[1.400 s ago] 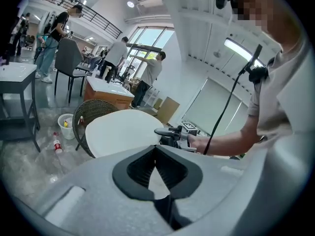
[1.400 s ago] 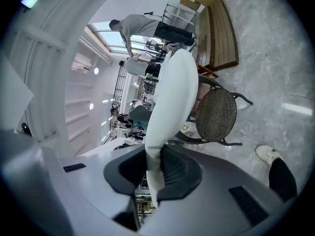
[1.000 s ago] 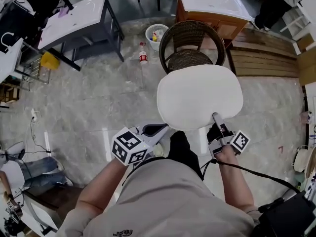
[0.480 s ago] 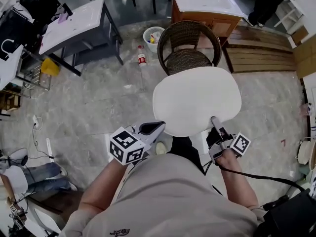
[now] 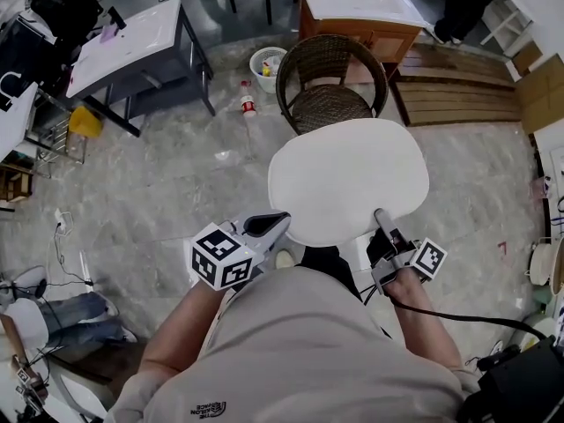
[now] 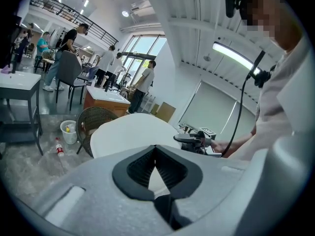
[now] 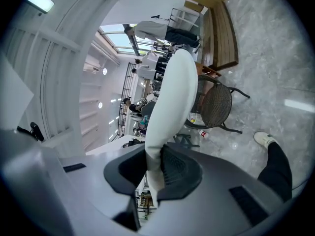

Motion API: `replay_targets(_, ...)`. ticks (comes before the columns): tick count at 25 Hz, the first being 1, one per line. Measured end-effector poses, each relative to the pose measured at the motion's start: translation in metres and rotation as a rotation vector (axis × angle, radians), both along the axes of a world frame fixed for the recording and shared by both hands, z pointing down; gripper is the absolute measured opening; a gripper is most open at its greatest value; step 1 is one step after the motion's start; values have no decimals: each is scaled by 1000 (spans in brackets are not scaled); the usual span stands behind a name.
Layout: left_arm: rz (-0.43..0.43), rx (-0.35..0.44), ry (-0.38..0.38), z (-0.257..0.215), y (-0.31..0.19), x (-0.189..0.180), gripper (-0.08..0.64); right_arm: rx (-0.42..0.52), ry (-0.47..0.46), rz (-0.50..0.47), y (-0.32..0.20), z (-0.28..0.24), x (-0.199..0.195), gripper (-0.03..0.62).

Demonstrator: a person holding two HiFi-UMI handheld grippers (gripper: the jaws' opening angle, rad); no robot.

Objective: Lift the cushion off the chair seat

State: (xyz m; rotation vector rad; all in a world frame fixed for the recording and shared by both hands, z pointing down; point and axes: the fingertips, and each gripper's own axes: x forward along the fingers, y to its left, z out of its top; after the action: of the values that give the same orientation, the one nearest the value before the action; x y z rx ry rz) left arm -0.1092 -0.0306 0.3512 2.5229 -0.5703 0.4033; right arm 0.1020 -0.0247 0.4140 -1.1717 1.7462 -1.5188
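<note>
The white cushion (image 5: 348, 179) hangs flat in the air, in front of the brown wicker chair (image 5: 330, 86) and clear of its seat. My right gripper (image 5: 381, 214) is shut on the cushion's near right edge. In the right gripper view the cushion (image 7: 172, 97) is pinched edge-on between the pads of this gripper (image 7: 156, 166), with the chair (image 7: 216, 104) behind it. My left gripper (image 5: 280, 220) is at the cushion's near left edge. In the left gripper view its tips (image 6: 155, 154) meet, and the cushion (image 6: 133, 132) and chair (image 6: 96, 124) lie beyond. Whether the left gripper touches the cushion is unclear.
A white bin (image 5: 267, 60) and a bottle (image 5: 249, 104) stand on the marble floor left of the chair. A white-topped table (image 5: 132, 38) is at the far left. Behind the chair is a wooden cabinet (image 5: 357, 7), with wooden slats (image 5: 463, 86) to its right. My shoe (image 5: 284, 259) shows below the cushion.
The cushion, held by the right gripper, has drawn back a little from the wicker chair, so more of the seat shows. Both grippers moved with it.
</note>
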Motion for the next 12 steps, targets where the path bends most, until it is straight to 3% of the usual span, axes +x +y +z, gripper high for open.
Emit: replay_targets(12, -1, 2, 2, 0, 9, -7, 8, 4, -10, 3, 15, -5, -7, 61)
